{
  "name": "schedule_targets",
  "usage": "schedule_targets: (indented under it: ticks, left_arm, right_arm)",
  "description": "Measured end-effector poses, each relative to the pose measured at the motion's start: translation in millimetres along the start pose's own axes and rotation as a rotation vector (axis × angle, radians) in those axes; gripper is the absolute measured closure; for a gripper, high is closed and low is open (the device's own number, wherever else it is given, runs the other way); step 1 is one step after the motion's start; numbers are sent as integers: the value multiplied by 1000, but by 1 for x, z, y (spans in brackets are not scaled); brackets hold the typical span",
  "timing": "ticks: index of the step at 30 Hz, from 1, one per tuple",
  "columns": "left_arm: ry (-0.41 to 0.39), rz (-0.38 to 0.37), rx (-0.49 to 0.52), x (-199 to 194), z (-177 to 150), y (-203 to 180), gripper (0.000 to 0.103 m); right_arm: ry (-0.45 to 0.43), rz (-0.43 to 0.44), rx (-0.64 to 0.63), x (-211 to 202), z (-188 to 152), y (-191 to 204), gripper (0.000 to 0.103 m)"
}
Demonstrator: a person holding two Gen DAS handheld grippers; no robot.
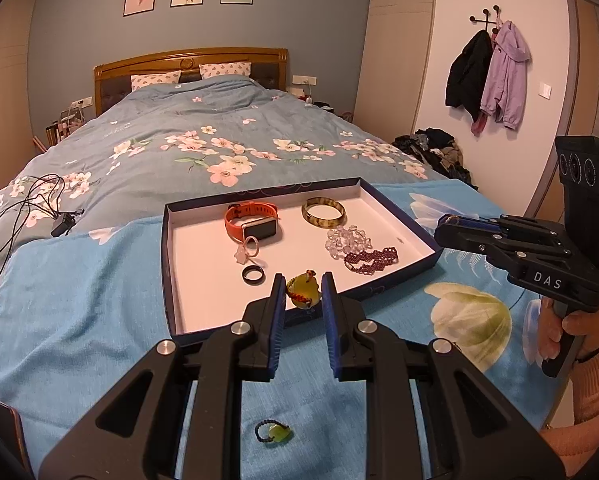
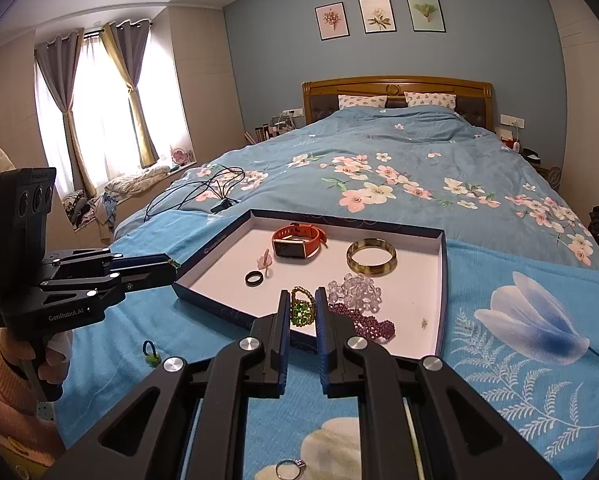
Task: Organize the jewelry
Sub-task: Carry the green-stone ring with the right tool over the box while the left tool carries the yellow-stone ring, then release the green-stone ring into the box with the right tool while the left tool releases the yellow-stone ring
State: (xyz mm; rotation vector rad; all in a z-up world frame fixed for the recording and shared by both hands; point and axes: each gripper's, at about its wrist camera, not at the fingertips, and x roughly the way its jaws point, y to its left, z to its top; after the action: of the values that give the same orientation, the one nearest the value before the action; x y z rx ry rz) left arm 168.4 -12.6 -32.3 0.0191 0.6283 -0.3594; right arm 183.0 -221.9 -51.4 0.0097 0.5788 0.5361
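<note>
In the left wrist view, the left claw (image 1: 303,292) is nearly closed on a yellow-green stone pendant (image 1: 304,290) wound with orange-red cord, pinched between its blue pads and hanging over the near edge of a shallow tray (image 1: 169,264) with dark blue walls and a white floor, which sits on a blue flowered cloth at the foot of the bed (image 1: 203,128). In the tray lie an orange-strapped watch (image 1: 253,222) with a dark rectangular face, a mottled amber bangle (image 1: 323,210), a clear crystal bead bracelet (image 1: 347,240) touching a purple bead bracelet (image 1: 371,260), a plain black ring (image 1: 253,274), and a silver ring with a pale pink flower (image 1: 248,249) beside the watch. On the cloth under the claw lies a small dark-beaded ring with a green stone (image 1: 273,433). The right claw (image 1: 445,222) is at the right, over the tray's far right corner, held by a hand (image 1: 579,328). In the right wrist view, the right claw (image 2: 303,308) is almost shut on a green bead bracelet (image 2: 302,306) with a yellowish beaded loop, held over the near part of the tray (image 2: 443,280), just beside the crystal and purple beads. The left claw (image 2: 171,264) stands by the tray's left corner with a bit of cord showing at its tips. A silver ring with a stone (image 2: 289,468) lies on the cloth at the bottom edge.
</note>
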Motion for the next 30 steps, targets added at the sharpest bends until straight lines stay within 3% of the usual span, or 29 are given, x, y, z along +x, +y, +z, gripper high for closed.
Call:
schedule_targets:
  ticks: [30]
  left_arm:
    - [54,43,-74,41,11,27,85]
  right_arm:
    - [59,-26,26,40,9,-25,93]
